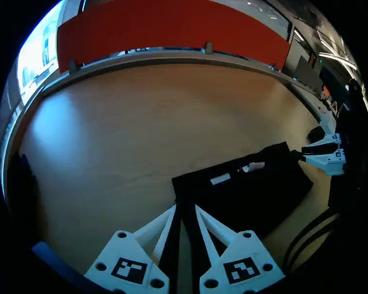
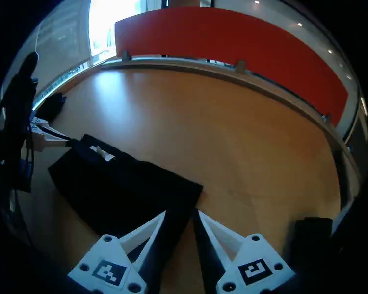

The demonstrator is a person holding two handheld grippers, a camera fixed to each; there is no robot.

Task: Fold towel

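A black towel (image 1: pixel 243 196) lies folded on the wooden table (image 1: pixel 149 127), with white tags on its top side. My left gripper (image 1: pixel 186 208) is shut on the towel's near corner, and black cloth runs down between its white fingers. In the left gripper view, the right gripper (image 1: pixel 302 154) pinches the towel's far right corner. In the right gripper view the towel (image 2: pixel 120 188) spreads to the left. My right gripper (image 2: pixel 180 213) is shut on its nearest corner, and the left gripper (image 2: pixel 68 142) holds the far left corner.
A red partition (image 1: pixel 169 27) stands along the table's far edge. A small black object (image 1: pixel 315 132) lies on the table beyond the right gripper. Another dark object (image 2: pixel 311 235) sits at the lower right of the right gripper view. Dark cables (image 1: pixel 309 235) hang at the near right.
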